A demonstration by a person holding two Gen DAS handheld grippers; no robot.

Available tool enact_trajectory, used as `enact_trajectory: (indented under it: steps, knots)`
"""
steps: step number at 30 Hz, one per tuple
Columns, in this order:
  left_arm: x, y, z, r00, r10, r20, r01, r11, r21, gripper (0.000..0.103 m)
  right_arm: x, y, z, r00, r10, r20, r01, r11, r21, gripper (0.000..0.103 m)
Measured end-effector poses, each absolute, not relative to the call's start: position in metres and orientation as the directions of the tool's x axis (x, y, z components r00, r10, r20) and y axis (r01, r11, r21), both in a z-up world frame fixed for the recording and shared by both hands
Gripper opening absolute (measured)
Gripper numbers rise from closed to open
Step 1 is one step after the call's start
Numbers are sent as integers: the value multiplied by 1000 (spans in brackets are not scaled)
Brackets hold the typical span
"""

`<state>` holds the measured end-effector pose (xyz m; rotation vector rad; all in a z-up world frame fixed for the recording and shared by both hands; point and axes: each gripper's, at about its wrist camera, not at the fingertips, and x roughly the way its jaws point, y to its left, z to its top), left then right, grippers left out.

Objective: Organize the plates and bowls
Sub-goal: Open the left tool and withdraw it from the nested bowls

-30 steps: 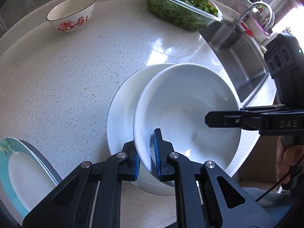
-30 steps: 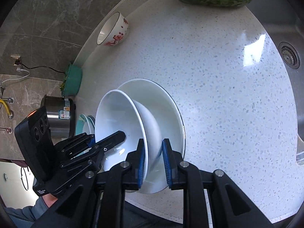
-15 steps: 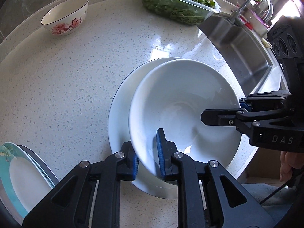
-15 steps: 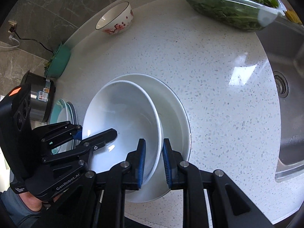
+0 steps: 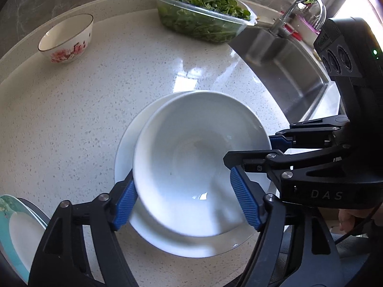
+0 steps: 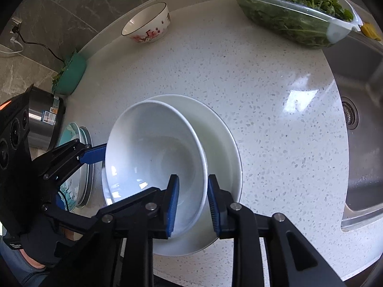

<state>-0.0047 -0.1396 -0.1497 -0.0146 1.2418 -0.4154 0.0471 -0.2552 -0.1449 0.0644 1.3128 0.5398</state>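
Observation:
A white bowl [image 5: 191, 157] [image 6: 153, 150] rests in a larger white dish [image 5: 129, 143] [image 6: 222, 143] on the speckled counter. My left gripper [image 5: 189, 201] is open wide, its blue pads on either side of the bowl's near part. My right gripper [image 6: 192, 201] stands over the bowl's rim with a pad on each side, jaws slightly parted. It shows in the left wrist view [image 5: 253, 155]. The left gripper shows in the right wrist view [image 6: 93, 155]. A floral bowl [image 5: 67, 39] [image 6: 147, 22] stands at the far back.
A clear container of greens [image 5: 203, 24] [image 6: 294, 12] sits at the back by the steel sink [image 5: 282, 62] [image 6: 359, 119]. A teal-rimmed plate [image 5: 14, 232] [image 6: 74, 167] lies at the left. A steel pot [image 6: 45, 119] and a green basin [image 6: 71, 74] stand beyond it.
My left gripper has opened wide and let go of the bowl's rim. The bowl has dropped from tilted to nearly level in the dish. My right jaws have parted a little.

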Motion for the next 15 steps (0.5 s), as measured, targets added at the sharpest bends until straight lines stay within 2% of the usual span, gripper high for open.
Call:
enact_trajectory:
  steps: [5,11,12,14,15]
  knots:
    - [-1,-135,-142,273,-325,-905,300,923,-240,79,47,-258,-138,163,426,-890,-334,872,357,36]
    - [1,-127,-131,281,-351,-893,290,918,-269,84,47,-265,-129,173,439,-882,-326,870,369,52]
    - [0,-126,-126,285,-358,-889,285,917,-279,85,46,-268,-125,177,447,-877,-324,868,377,59]
    - [0,-118,-115,299,-384,-873,277,911,-306,96,44,-274,-113,199,478,-856,-330,855,400,69]
    - [0,-110,-106,319,-396,-861,270,909,-318,101,44,-277,-104,213,505,-836,-339,841,422,81]
